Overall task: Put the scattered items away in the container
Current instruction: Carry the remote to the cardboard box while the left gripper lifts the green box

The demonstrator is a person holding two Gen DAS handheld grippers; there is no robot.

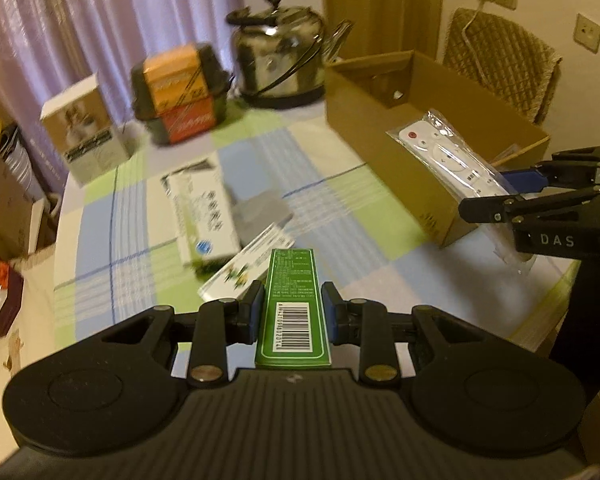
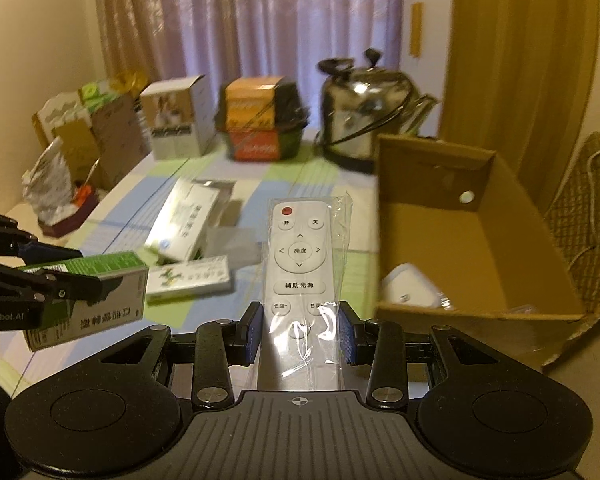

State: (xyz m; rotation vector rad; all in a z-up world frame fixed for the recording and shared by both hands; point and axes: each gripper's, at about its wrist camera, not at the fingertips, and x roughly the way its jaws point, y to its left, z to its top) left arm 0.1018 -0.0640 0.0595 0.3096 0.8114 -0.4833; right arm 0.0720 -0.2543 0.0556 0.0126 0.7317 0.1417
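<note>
Clamping a glossy green carton (image 1: pixel 293 304), left tool (image 1: pixel 293 314); right tool (image 2: pixel 300 330) grips plastic-wrapped remote (image 2: pixel 300 264).

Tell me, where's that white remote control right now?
The bagged white remote is clamped in the right gripper, held above the table just left of the open cardboard box, in front of the steel kettle.
</note>
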